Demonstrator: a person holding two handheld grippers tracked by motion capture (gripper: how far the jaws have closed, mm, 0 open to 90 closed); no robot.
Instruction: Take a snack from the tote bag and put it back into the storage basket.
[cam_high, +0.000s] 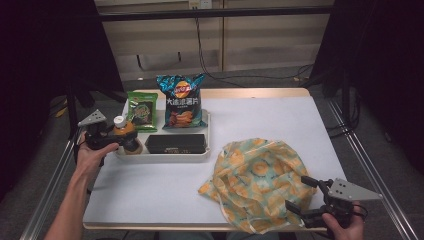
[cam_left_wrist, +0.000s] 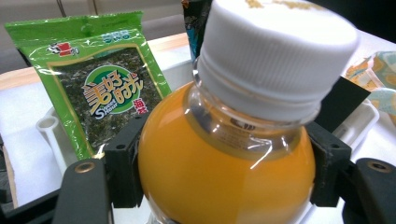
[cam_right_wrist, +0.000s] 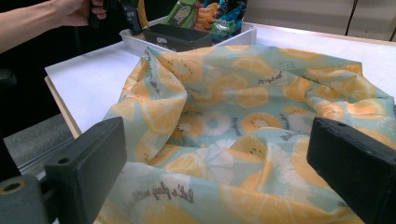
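Fingers (cam_left_wrist: 123, 175) of my left gripper (cam_high: 111, 136) pinch the upright bottle (cam_left_wrist: 224, 154) at the tray's (cam_high: 165, 156) left end; the bag (cam_high: 257, 180) lies far right, before my spread right gripper (cam_high: 300, 195).

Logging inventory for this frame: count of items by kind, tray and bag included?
Snack packets: 2, chips bag, seaweed pack
Orange drink bottle: 1
Black box: 1
White tray: 1
Fruit-print cloth bag: 1
Total: 6
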